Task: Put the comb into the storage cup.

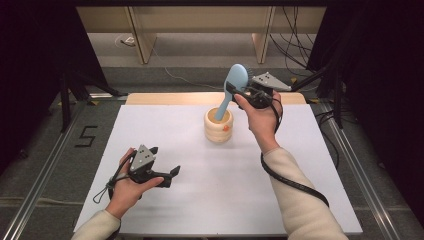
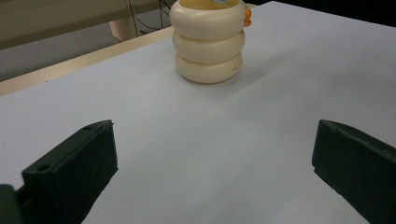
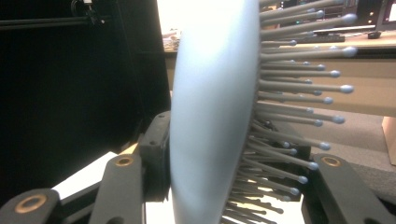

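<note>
A white table [image 1: 165,125] is seen carrying a cream ribbed holder [image 1: 218,126] near the middle of its far edge. A light blue hairbrush [image 1: 231,89] is clamped at its head by the right gripper [image 1: 246,93], handle tip dipped inside the holder's mouth, the brush tilted. The insertion is judged begun but unfinished: lowering and release remain. The left gripper [image 1: 167,176] is held with jaws apart and nothing between them, near the table's front-left corner.
</note>
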`<act>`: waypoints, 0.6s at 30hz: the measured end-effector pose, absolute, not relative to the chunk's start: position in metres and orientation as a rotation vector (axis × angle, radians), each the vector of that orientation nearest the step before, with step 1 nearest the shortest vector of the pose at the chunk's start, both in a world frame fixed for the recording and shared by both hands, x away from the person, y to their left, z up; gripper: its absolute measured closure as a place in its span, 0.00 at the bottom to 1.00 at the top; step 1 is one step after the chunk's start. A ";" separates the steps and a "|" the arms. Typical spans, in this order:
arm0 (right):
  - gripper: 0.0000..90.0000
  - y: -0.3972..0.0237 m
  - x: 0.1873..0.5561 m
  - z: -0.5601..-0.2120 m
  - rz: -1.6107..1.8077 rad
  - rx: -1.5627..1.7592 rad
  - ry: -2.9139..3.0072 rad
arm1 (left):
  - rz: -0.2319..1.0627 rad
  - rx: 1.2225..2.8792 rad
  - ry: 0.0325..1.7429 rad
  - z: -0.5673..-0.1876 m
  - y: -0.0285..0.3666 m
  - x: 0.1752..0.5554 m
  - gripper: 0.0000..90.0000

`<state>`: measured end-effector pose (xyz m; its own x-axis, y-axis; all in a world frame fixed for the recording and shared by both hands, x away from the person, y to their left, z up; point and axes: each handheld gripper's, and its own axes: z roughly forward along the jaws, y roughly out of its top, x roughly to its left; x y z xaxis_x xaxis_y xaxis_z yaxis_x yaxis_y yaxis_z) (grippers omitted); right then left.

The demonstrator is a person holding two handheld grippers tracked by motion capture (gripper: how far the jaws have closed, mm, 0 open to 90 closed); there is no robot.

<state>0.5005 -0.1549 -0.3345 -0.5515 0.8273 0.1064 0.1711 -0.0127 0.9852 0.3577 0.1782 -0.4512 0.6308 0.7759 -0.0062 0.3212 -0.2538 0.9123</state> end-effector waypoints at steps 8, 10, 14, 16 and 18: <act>0.56 -0.155 0.504 -0.338 1.593 1.047 1.733 | 0.561 1.838 0.878 -0.451 0.178 0.358 0.00; 0.56 -0.155 0.504 -0.339 1.594 1.052 1.731 | 0.560 1.838 0.879 -0.452 0.178 0.358 0.00; 0.56 -0.155 0.505 -0.341 1.584 1.054 1.734 | 0.559 1.838 0.878 -0.451 0.178 0.358 0.00; 0.56 -0.155 0.506 -0.342 1.581 1.054 1.735 | 0.558 1.840 0.877 -0.452 0.178 0.358 0.00; 0.56 -0.154 0.506 -0.342 1.581 1.057 1.733 | 0.559 1.839 0.878 -0.451 0.178 0.358 0.00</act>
<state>0.5062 -0.1544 -0.3424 -0.5320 0.8405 0.1023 0.1788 -0.0066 0.9839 0.3576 0.1778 -0.4515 0.6318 0.7751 -0.0072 0.3218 -0.2539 0.9121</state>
